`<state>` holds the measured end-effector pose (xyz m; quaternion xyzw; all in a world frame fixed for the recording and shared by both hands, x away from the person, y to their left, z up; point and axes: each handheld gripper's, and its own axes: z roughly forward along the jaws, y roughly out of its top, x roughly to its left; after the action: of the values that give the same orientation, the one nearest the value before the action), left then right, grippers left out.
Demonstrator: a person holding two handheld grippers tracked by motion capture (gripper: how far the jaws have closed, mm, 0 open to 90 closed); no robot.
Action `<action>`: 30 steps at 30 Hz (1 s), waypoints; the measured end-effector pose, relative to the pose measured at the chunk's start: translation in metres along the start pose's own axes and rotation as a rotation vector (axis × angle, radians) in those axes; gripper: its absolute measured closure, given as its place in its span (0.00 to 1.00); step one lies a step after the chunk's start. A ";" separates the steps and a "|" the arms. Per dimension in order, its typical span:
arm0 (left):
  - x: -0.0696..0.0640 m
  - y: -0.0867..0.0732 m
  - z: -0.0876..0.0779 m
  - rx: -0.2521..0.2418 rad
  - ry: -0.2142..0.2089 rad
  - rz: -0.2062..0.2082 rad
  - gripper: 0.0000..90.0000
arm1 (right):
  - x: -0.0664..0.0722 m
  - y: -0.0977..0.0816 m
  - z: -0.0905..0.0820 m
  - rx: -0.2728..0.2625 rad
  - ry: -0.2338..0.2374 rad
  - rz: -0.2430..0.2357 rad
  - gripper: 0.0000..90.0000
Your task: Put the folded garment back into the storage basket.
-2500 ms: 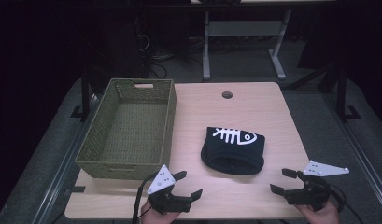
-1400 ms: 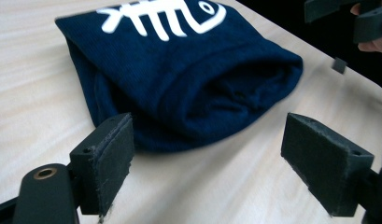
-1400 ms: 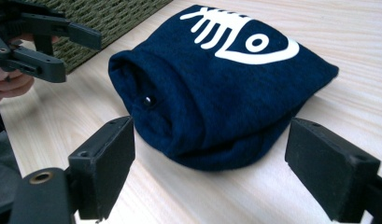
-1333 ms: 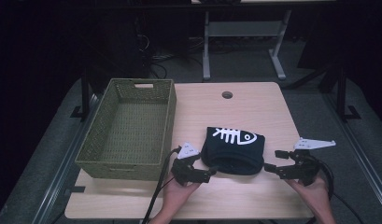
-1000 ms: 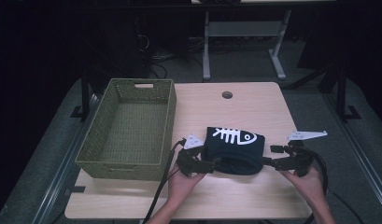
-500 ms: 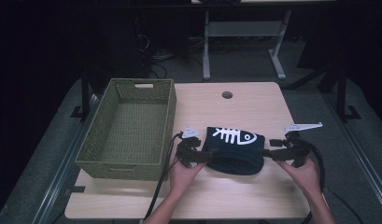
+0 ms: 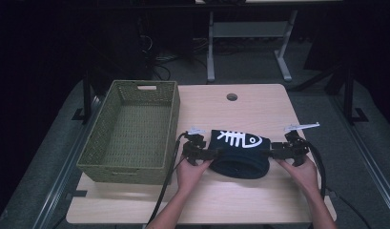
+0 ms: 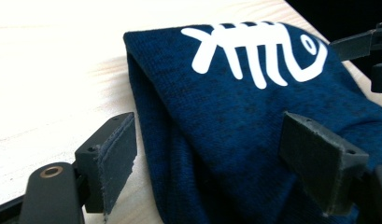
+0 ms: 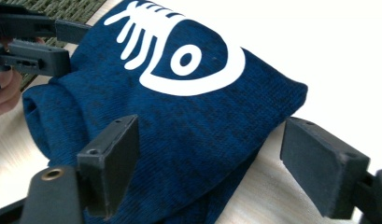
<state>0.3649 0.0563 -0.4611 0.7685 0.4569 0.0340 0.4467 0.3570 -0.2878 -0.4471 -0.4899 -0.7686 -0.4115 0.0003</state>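
Note:
A folded dark blue knit cloth [image 7: 240, 157] with a white fish-skeleton print lies on the table's front middle. My left gripper [image 7: 212, 153] is at its left edge, open, with the edge of the cloth [image 8: 244, 102] between the wide jaws of the left gripper [image 8: 216, 154]; the pads do not press on it. My right gripper [image 7: 270, 151] is at the right edge. Its jaws have just been closing a little, and the cloth [image 9: 179, 107] lies between the jaws of the right gripper [image 9: 212, 158], which stay apart from it.
A green woven basket [image 7: 171, 124] stands at the left of the wooden table [image 7: 240, 200], close to my left hand. A round cable hole [image 7: 231, 97] sits at the table's far side. Cables trail from both grippers toward the front edge.
Both grippers have moved in from the front corners toward the cloth and now straddle its left and right edges. The cloth has not moved.

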 end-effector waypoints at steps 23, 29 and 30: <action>0.001 -0.003 0.014 0.051 -0.047 -0.032 0.45 | -0.003 -0.001 0.027 0.056 -0.056 0.032 0.61; 0.001 -0.003 0.013 0.057 -0.063 -0.016 0.63 | -0.005 -0.001 0.028 0.053 -0.010 0.053 0.81; 0.000 -0.003 0.012 0.057 -0.063 -0.009 0.66 | -0.004 -0.001 0.027 0.050 -0.006 0.052 0.83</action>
<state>0.3687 0.0489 -0.4705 0.7794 0.4470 -0.0050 0.4389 0.3694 -0.2740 -0.4679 -0.5109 -0.7656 -0.3903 0.0209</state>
